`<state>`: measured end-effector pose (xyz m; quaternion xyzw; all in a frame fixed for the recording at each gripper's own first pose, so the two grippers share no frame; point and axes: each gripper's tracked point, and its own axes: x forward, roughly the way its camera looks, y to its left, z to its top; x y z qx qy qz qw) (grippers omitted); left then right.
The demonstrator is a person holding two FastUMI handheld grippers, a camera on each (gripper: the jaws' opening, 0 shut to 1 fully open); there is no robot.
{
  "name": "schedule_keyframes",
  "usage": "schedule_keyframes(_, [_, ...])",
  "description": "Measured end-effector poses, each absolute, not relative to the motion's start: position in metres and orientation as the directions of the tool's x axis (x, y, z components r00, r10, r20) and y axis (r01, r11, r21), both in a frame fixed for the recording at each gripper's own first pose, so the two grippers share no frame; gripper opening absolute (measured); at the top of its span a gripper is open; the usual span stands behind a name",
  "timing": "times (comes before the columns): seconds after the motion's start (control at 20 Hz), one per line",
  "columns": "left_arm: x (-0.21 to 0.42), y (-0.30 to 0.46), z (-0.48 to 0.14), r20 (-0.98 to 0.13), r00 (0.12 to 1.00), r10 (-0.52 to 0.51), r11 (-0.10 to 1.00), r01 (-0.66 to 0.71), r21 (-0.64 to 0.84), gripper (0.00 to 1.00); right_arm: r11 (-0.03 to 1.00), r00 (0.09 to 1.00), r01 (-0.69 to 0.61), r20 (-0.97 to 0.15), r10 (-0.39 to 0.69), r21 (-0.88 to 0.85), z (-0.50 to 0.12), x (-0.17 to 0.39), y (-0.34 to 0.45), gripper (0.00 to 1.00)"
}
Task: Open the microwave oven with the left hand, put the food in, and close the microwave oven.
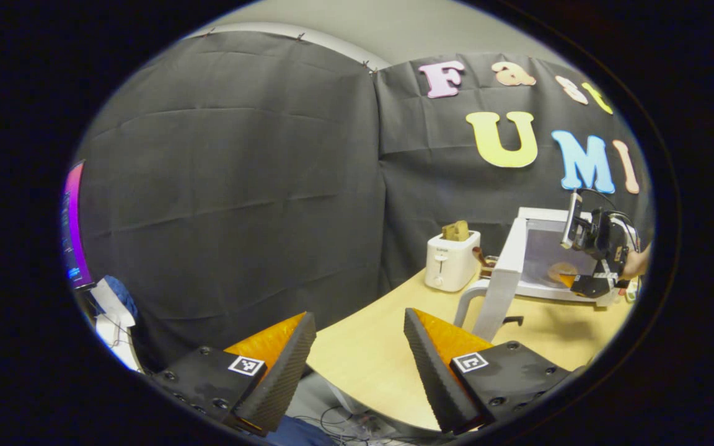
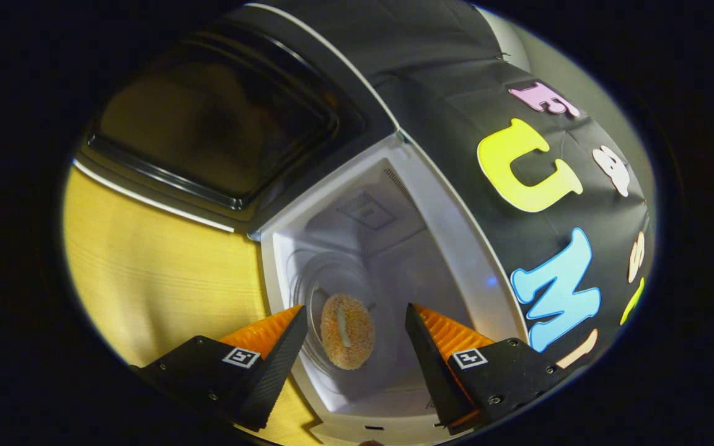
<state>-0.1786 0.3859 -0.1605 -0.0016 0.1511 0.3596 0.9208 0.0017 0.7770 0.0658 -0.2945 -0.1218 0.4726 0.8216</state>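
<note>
From the left gripper view I note the left gripper [image 1: 360, 365] standing well back from the work, its fingers [image 1: 282, 371] spread apart with nothing between them, above the near edge of the wooden bench [image 1: 382, 347]. Far off to the right the microwave oven [image 1: 540, 257] sits on the bench with its door [image 1: 501, 282] swung wide open. The right gripper [image 1: 589, 285], held by a hand [image 1: 636, 263], is at the mouth of the cavity. A white toaster [image 1: 451, 261] with bread in its slot stands just beside the oven, on its left. A lit screen [image 1: 74, 226] shows at the far left edge.

The right gripper view gives me what the other cannot: the inside of the cavity. The food [image 2: 347, 331], a round crumbed piece, lies on the glass turntable [image 2: 326, 291] within the oven. The right gripper's fingers [image 2: 276, 359] are parted on either side of it in the picture and I see no contact with it. The dark window of the open door fills the upper left.
</note>
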Motion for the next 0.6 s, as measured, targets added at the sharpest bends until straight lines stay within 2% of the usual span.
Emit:
schedule_keyframes(0.35, [-0.133, 0.396, -0.131, -0.160, 0.831, 0.533, 0.845, -0.514, 0.146, 0.95, 0.515, 0.546, -0.750, 0.052, 0.836, -0.416, 0.124, -0.064, 0.688, 0.96])
schedule_keyframes(0.6, [-0.100, 0.417, -0.151, -0.161, 0.883, 0.441, 0.897, -0.431, 0.094, 0.96, 0.609, 0.600, -0.761, 0.115, 0.792, -0.224, 0.153, -0.099, 0.607, 0.97])
